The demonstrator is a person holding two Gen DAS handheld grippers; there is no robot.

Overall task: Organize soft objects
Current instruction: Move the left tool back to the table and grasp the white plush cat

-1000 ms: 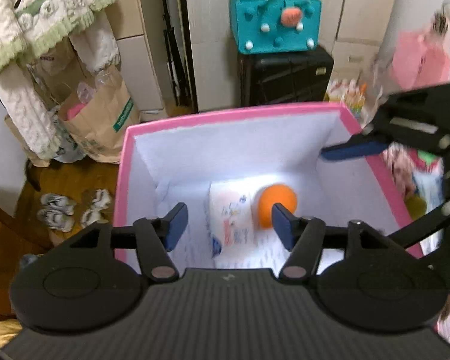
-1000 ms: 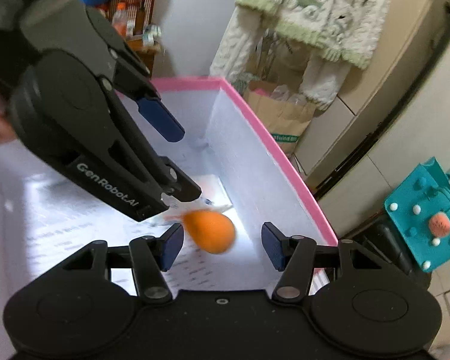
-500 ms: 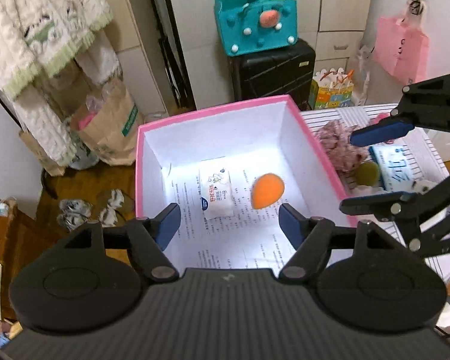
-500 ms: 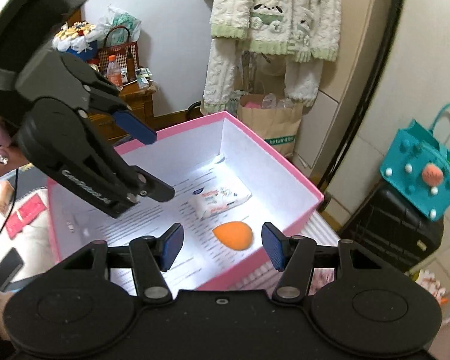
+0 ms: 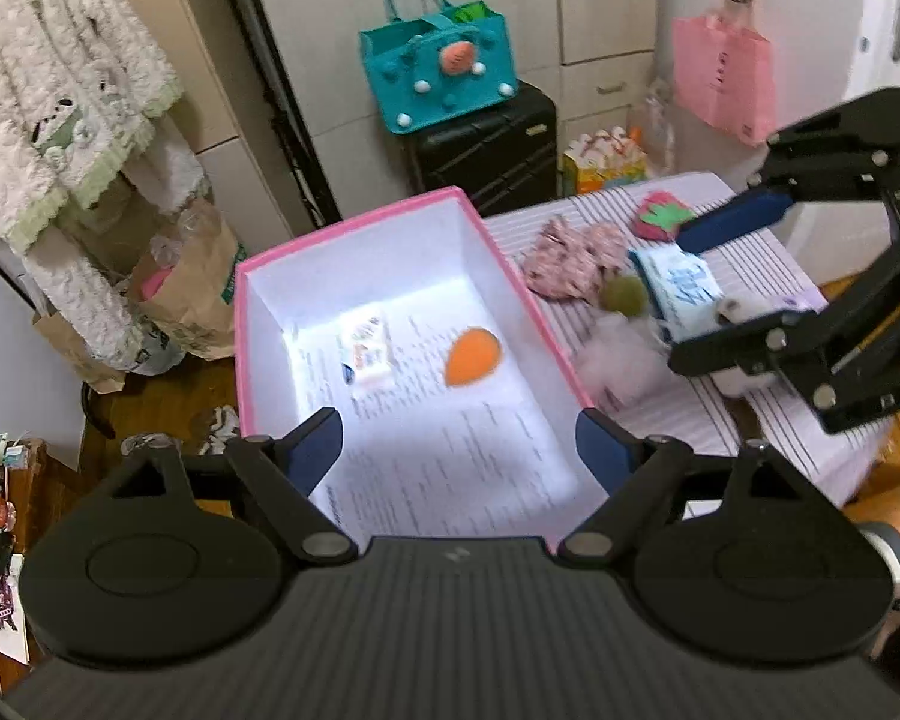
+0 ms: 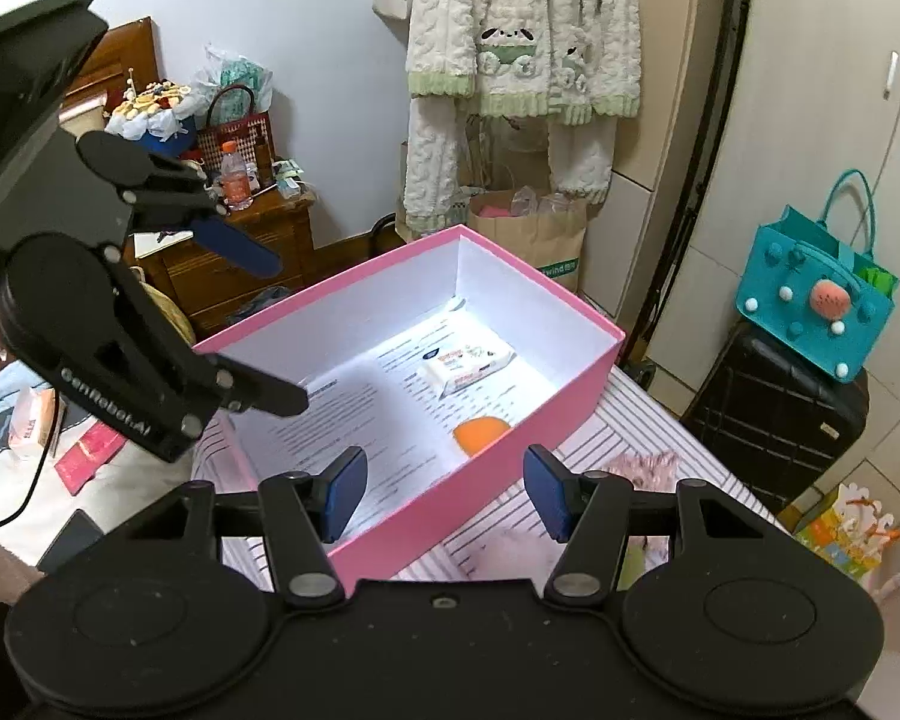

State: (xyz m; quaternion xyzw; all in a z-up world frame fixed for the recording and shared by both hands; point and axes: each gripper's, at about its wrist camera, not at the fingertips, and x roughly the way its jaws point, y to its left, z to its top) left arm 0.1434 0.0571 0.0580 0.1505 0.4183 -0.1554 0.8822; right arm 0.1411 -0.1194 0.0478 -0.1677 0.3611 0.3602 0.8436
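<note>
A pink box [image 5: 513,276] with white inner walls stands on a striped cloth [image 5: 768,420]. Inside lie an orange sponge [image 5: 473,356] and a white wipes pack [image 5: 366,345]; both also show in the right wrist view, the sponge [image 6: 480,433] and the pack [image 6: 468,365]. My left gripper [image 5: 459,450] is open and empty above the box's near end. My right gripper [image 6: 445,491] is open and empty over the box's side wall [image 6: 450,504]. Beside the box lie a pink floral cloth [image 5: 570,258], a green pompom [image 5: 623,294], a fluffy pink object [image 5: 615,360], a blue-white pack [image 5: 681,291] and a strawberry plush [image 5: 660,219].
A black suitcase [image 5: 486,150] with a teal felt bag [image 5: 441,81] stands behind the box. A paper bag [image 5: 192,282] and hanging fleece clothes [image 5: 60,120] are at the left. A wooden cabinet [image 6: 240,258] stands beyond the box in the right wrist view.
Both grippers have pulled up and back from the box. The orange sponge, seen between the right fingers a second ago, now lies on the box floor. The right gripper moved over the striped cloth.
</note>
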